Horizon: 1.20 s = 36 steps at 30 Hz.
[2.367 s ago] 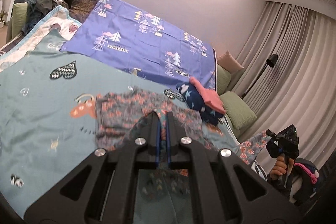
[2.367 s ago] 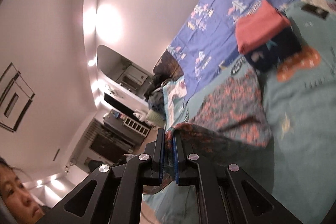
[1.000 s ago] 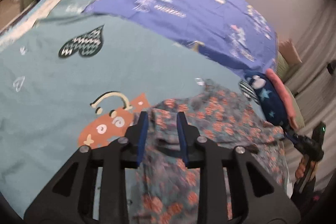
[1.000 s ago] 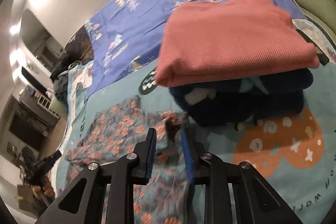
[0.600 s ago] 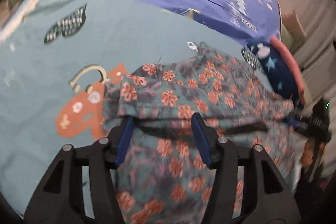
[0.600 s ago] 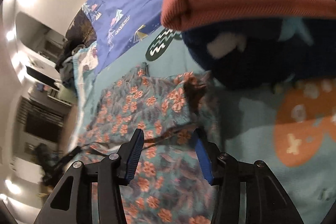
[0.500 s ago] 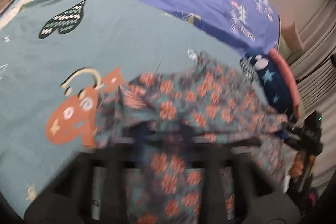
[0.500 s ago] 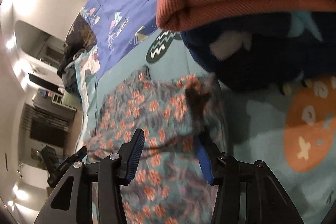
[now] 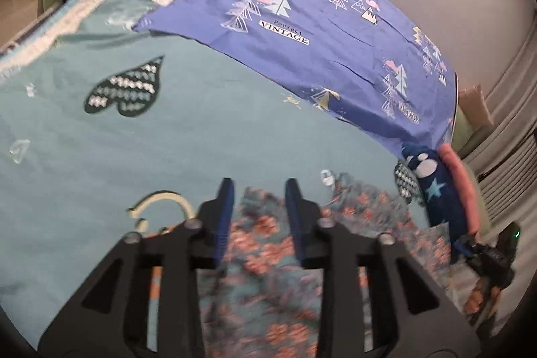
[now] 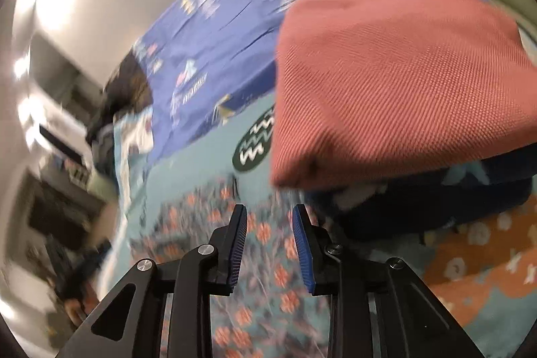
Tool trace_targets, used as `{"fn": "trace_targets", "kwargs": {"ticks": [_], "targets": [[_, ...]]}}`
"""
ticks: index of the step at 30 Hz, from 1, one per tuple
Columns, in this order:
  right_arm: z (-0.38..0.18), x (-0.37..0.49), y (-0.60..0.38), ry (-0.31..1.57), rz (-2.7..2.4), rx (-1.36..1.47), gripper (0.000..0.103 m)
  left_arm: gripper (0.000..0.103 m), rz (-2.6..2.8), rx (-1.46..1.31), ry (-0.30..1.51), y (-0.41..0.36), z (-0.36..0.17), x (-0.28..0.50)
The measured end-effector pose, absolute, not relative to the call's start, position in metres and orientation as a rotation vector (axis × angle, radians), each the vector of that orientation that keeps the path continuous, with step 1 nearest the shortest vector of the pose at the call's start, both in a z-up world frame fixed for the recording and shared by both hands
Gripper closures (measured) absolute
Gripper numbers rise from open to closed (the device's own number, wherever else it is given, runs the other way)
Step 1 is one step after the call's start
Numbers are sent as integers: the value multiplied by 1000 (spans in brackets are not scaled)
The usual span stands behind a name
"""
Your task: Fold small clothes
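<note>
In the left wrist view, off to the left of the left gripper lies the teal bedspread, with a dark heart print well beyond the left finger and a cream curved print just beside that finger. The left gripper stands released, its two blue-padded fingers parted and nothing between them. Under and just ahead of them lies the floral garment, flat on the bedspread; its long axis runs from beneath this gripper away to the right, toward the right gripper, which shows small at the far right edge. Beyond the fingertips spreads a blue sheet printed with trees. To the right of the fingers, past the garment's far end, sits a folded stack: a navy star-print piece with a coral piece on it. In the right wrist view, which is blurred, the floral garment lies under the right gripper and stretches away to its left. This gripper is also released, pads apart and empty. Just right of and ahead of its fingertips looms the coral folded piece resting on the navy piece, touching or nearly touching the garment's near end.
</note>
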State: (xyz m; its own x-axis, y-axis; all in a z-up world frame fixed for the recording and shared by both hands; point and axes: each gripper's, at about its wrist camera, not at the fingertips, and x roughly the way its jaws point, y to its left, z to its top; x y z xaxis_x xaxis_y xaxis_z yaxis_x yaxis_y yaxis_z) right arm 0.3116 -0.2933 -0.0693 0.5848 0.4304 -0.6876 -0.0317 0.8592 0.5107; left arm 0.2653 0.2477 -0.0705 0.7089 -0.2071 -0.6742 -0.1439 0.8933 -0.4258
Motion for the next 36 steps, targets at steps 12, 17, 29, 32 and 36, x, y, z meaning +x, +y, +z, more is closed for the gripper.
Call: {"fn": "trace_targets", "kwargs": {"ticks": [12, 17, 29, 32, 36], "targets": [[-82, 320, -278, 980, 229, 258, 62, 62, -134, -356, 921, 225, -117, 299], [-83, 327, -270, 959, 207, 211, 62, 97, -174, -272, 901, 206, -114, 302], [-74, 324, -286, 893, 166, 240, 95, 97, -143, -299, 690, 229, -57, 281], [-80, 329, -285, 926, 205, 271, 77, 96, -101, -303, 839, 233, -93, 305], [-86, 334, -271, 948, 191, 200, 64, 90, -94, -329, 900, 234, -122, 308]]}}
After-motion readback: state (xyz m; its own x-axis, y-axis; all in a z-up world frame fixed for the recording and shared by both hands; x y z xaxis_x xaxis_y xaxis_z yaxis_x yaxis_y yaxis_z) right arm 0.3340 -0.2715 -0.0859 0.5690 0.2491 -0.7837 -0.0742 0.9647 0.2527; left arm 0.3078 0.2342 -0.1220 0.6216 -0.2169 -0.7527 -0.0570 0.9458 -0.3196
